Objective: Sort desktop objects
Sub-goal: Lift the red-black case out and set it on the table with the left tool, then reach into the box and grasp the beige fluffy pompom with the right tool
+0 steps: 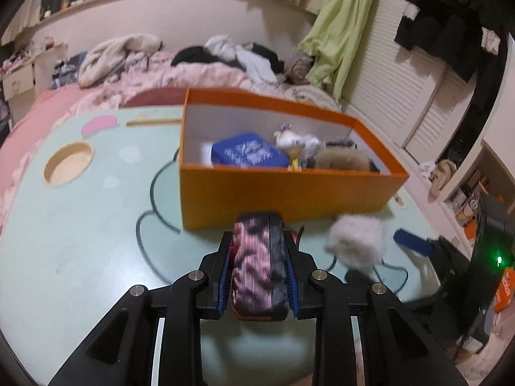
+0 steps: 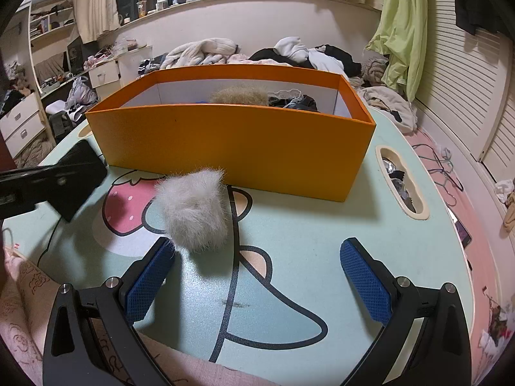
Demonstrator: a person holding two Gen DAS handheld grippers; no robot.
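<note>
My left gripper [image 1: 259, 234] is shut on a pink and black patterned pouch [image 1: 257, 267], held just in front of the orange box [image 1: 289, 189]. The box holds a blue packet [image 1: 249, 152], a small doll [image 1: 294, 143] and a brown furry item [image 1: 342, 160]. A white fluffy pompom [image 2: 194, 207] lies on the table in front of the box [image 2: 231, 144]; it also shows in the left wrist view [image 1: 354, 241]. My right gripper [image 2: 257, 257] is open, its left fingertip [image 2: 161, 257] touching the pompom's fur.
The mint-green cartoon table [image 1: 80, 241] has a round cup hole [image 1: 67, 164] at the left and an oval slot [image 2: 402, 189] at the right. The other gripper's black body [image 2: 54, 180] reaches in from the left. A cluttered bed [image 1: 161, 64] lies behind.
</note>
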